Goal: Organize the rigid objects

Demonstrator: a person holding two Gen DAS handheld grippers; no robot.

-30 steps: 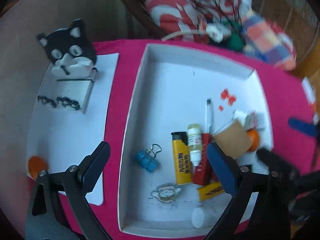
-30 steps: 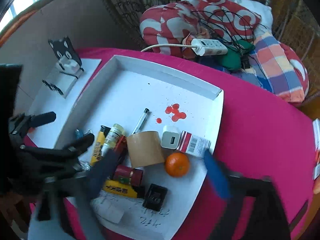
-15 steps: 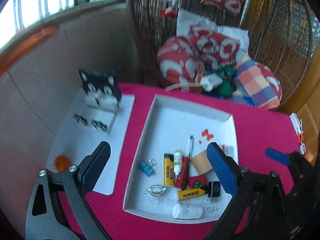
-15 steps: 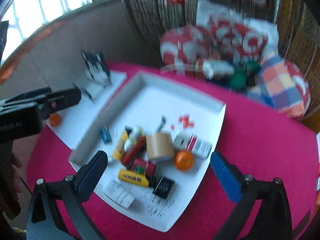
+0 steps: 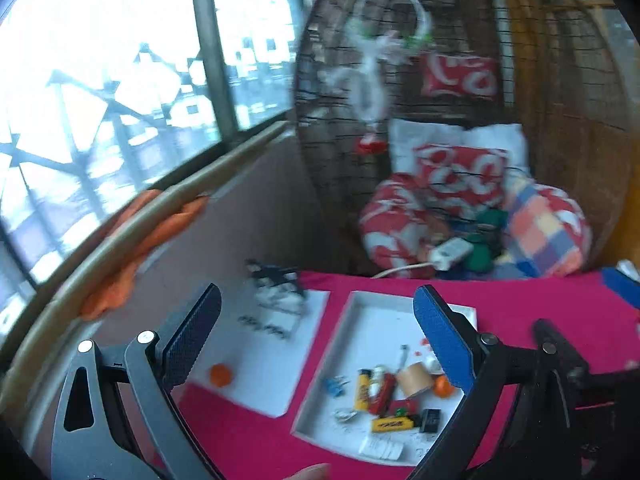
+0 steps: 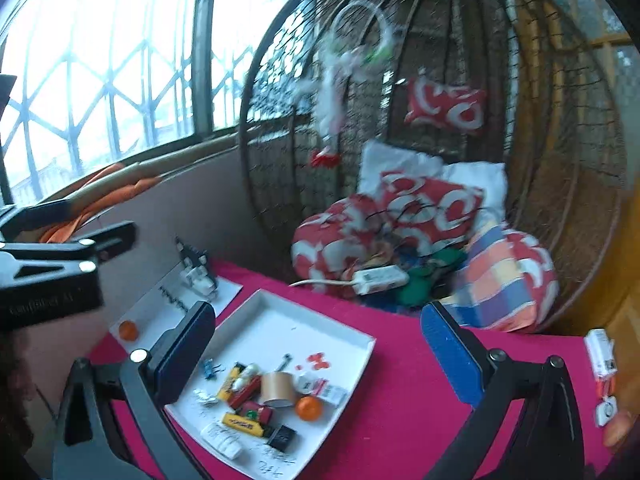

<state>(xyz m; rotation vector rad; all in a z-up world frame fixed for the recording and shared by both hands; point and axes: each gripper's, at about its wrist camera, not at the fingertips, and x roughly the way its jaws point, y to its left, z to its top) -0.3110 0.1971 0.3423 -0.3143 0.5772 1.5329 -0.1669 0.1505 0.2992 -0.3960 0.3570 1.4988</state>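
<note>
A white tray point(image 5: 372, 328) point(image 6: 288, 328) lies on the magenta table, with small rigid items heaped at its near end. Among them are a yellow lighter point(image 5: 362, 390) point(image 6: 230, 380), a brown tape roll point(image 5: 414, 378) point(image 6: 276, 389), an orange fruit point(image 5: 442, 386) point(image 6: 309, 408), a blue binder clip point(image 5: 334, 384), a black block point(image 6: 282, 436) and a white bottle point(image 6: 222, 442). My left gripper point(image 5: 316, 340) hangs open, high above and well back from the tray. My right gripper point(image 6: 320, 352) is likewise open and empty, far above the tray.
Left of the tray a white sheet point(image 5: 272, 360) carries an orange ball point(image 5: 221, 374) point(image 6: 128, 330) and a black-and-white cat holder point(image 5: 276, 284) point(image 6: 196, 264). Behind the table, a wicker egg chair point(image 6: 560, 160) holds cushions and a white power strip point(image 6: 380, 278). Small packets point(image 6: 600, 356) lie at the table's right edge.
Both grippers have risen and drawn back from the tray, tilting up so the window and chair fill the views. Both stayed open; nothing on the tray moved.
</note>
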